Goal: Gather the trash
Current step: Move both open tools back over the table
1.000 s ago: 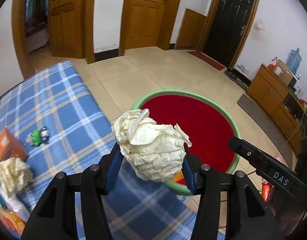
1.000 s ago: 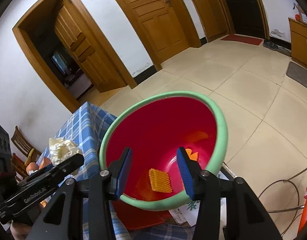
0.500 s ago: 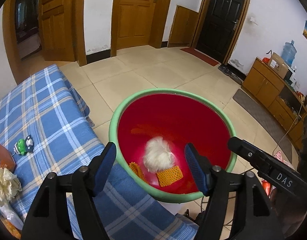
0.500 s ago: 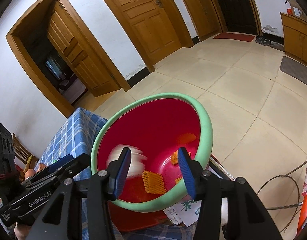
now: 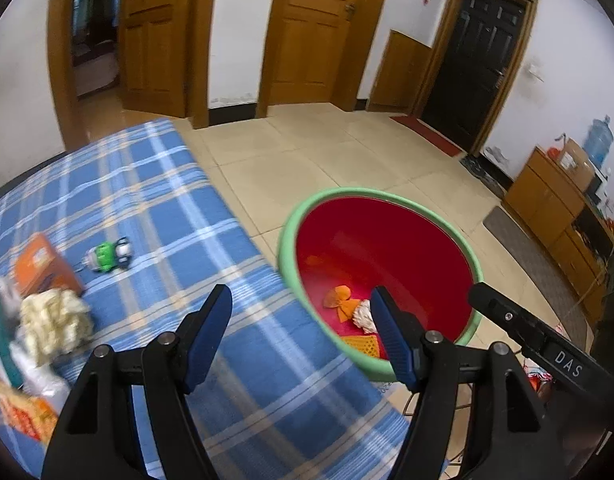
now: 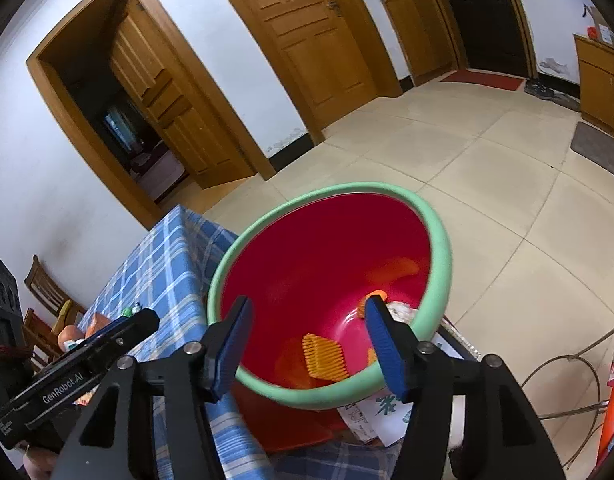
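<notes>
A red bin with a green rim (image 5: pixel 291 240) stands on the floor against the table with the blue checked cloth (image 5: pixel 155 200). Inside it lie a white crumpled paper ball (image 5: pixel 361 314), orange scraps (image 5: pixel 339 298) and an orange mesh piece (image 6: pixel 323 356). My left gripper (image 5: pixel 301 308) hangs open and empty over the table's edge beside the bin. My right gripper (image 6: pixel 309 312) hovers above the bin rim (image 6: pixel 439 240); its jaws are opening with nothing between them. Another crumpled paper wad (image 5: pixel 53 322) lies on the cloth at the left.
On the cloth sit an orange box (image 5: pixel 43 266), a small green toy (image 5: pixel 107 256) and wrappers at the left edge (image 5: pixel 23 412). Papers and a cable (image 6: pixel 567 368) lie on the tiled floor beside the bin. Wooden cabinets (image 5: pixel 555 208) line the right wall.
The left gripper opened and let go of the paper ball, which dropped into the bin. It then swung left toward the table. The right jaws spread wider.
</notes>
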Demonstrator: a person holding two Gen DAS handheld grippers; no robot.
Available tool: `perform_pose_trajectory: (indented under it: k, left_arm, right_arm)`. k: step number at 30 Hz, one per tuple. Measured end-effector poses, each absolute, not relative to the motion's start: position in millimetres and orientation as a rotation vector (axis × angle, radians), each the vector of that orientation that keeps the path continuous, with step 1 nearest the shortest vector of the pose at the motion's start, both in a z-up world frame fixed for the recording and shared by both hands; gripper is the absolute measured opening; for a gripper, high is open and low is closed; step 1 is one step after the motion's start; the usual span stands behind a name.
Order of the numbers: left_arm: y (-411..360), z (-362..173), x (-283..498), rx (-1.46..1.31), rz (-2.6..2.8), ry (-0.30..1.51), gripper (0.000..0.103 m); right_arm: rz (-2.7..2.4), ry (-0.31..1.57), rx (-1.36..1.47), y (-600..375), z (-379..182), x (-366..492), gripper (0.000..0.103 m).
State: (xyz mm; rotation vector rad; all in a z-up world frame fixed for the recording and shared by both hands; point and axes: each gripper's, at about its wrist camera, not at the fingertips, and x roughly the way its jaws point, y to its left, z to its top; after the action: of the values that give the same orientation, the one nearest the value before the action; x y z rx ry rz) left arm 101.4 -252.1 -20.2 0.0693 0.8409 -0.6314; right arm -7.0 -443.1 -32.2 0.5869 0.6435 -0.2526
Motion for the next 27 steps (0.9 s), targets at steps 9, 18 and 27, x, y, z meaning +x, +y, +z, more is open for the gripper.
perform_pose_trajectory:
  k: [9,18,27]
  left_arm:
    - [-206.5,-9.4,96.0,0.04,-0.546,0.821,0.072]
    - [-156.4,-4.8,100.1,0.004,-0.446,0.815,0.073]
    - [-105.5,-4.5,109.2,-0.025,-0.342,0.803,0.073]
  right_arm:
    - [-0.186,0.653,0.55,-412.5,-23.6,-4.0,0.068]
    - [-0.141,0.67,0.515,-382.4,-17.9,5.8,0.073]
    - [-0.103,0.693,0.481,-352.7,-17.9,16.9,0.076]
